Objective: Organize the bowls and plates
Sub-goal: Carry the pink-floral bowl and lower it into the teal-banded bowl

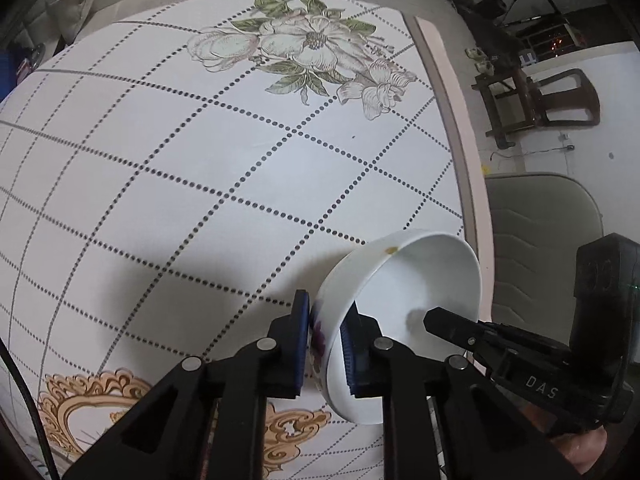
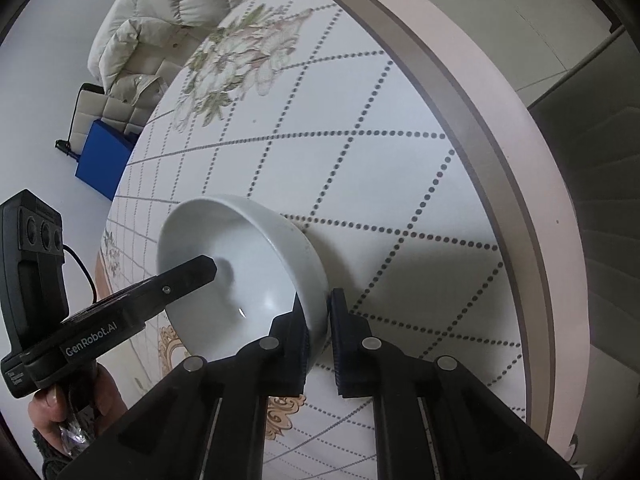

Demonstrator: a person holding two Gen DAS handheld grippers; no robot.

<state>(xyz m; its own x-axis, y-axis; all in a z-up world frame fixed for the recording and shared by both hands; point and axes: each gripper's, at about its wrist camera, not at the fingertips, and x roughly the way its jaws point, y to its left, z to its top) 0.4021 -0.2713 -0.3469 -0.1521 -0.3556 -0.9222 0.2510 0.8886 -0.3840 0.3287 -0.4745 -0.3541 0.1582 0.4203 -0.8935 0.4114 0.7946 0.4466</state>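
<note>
Both our left tongs (image 1: 325, 344) and right tongs (image 2: 318, 334) pinch one bowl (image 1: 404, 300) by opposite rims; uneven pulling could wrench it loose onto the table (image 1: 200, 184) below.

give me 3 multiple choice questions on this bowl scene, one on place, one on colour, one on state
1. Where is the white bowl relative to the table?
A. near its pink edge
B. on the floral print
C. on the grey chair

2. What colour are the left gripper pads?
A. red
B. blue
C. yellow

3. How is the bowl held?
A. lying loose
B. by one gripper
C. both grippers clamp its rim

Answers: 1 A, the edge band runs right beside the bowl. 2 B, blue pads press its wall. 3 C, the right gripper also pinches the rim, opposite the left.
</note>
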